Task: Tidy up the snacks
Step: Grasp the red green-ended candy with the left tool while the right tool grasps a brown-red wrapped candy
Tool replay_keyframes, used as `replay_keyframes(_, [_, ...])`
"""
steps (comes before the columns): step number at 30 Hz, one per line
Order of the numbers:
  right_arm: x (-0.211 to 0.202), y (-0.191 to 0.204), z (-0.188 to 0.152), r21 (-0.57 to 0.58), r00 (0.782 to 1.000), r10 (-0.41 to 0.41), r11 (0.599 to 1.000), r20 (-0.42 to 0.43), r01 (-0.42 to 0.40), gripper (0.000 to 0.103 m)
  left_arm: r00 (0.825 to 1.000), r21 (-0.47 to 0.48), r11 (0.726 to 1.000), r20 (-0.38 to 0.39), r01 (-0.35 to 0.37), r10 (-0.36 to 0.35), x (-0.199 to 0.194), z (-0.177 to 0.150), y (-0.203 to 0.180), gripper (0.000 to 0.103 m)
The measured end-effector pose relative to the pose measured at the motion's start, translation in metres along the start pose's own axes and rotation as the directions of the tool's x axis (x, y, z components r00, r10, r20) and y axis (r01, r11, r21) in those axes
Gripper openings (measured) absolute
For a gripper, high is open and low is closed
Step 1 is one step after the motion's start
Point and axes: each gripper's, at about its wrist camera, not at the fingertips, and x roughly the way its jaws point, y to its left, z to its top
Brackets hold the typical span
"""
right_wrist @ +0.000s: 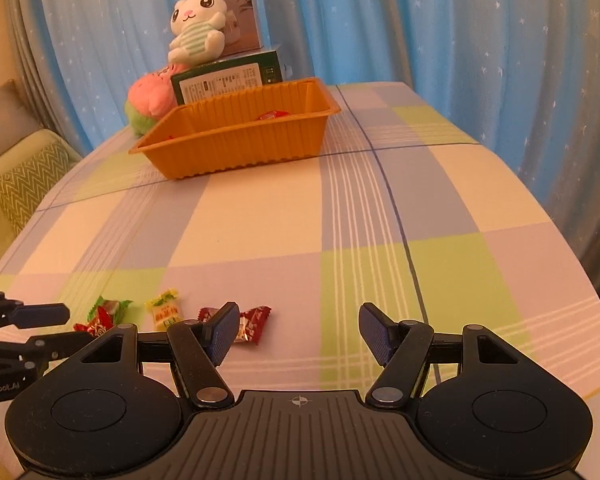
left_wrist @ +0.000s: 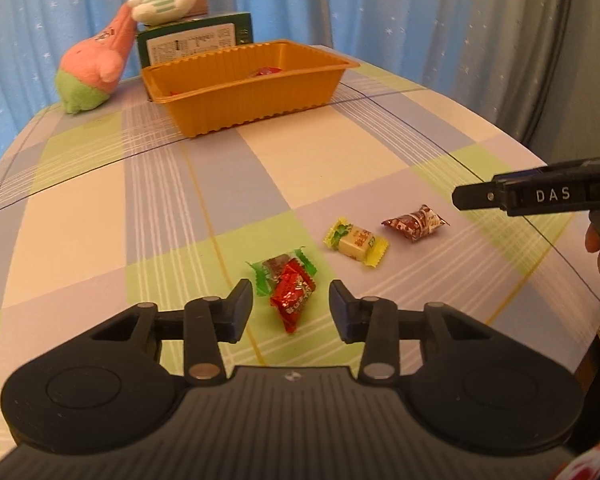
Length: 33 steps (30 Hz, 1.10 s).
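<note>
place: home, living room | signs: blue star curtains; sofa with zigzag cushion; plush rabbit; checked cloth on desk

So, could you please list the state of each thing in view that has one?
Left gripper: open, red candy between the jaws, untouched.
Right gripper: open, empty.
Orange tray: upright, some candy inside.
Yellow candy: wrapped, on table.
Brown candy: wrapped, on table.

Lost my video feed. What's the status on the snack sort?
Left gripper jaws open, straddling red candy, not clamped. Right gripper open, empty, dark-red candy beside its left finger. Yellow candy loose on table. Path to orange tray unobstructed.
</note>
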Motion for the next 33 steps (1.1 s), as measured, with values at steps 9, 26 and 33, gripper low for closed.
replay_keyframes(9, [0.004,0.001,0.000,0.000,1.000,0.015,1.000,-0.005,-0.015,0.066,0.999,0.020,1.000,-0.038,0.011,-0.010,0.016,-0.002,0.001,0.023])
replay_keyframes(26, [0.017,0.023,-0.006,-0.154,0.995,0.083,0.984,-0.050,-0.090,0.066,1.000,-0.042,0.999,0.003,0.013,-0.013,0.009,0.004,0.001,0.015])
replay_keyframes(33, [0.037,0.042,-0.018,-0.343,0.998,0.004,0.939,-0.062,-0.025,0.066,1.000,-0.057,0.998,0.012,0.016,-0.015,0.008,0.006,0.004,0.015])
